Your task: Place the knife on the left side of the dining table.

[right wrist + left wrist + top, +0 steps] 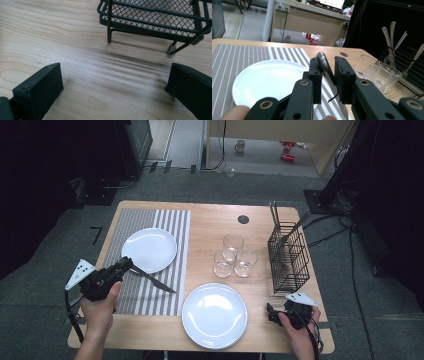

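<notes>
One big wooden table point(210, 222) holds everything. A striped mat point(150, 295) lies on its left side, with a white plate point(149, 249) on the far part. A second white plate point(214, 315) sits near the front, in the middle. A black wire basket point(288, 257) with cutlery stands on the right, and three glasses point(233, 256) stand between it and the mat. The left claw point(127, 263) has the knife point(156, 281) handle between its jaws; I cannot tell if they press it. The blade lies on the mat, just right of the far plate. The right claw point(113, 86) hangs wide open over bare wood near the basket.
</notes>
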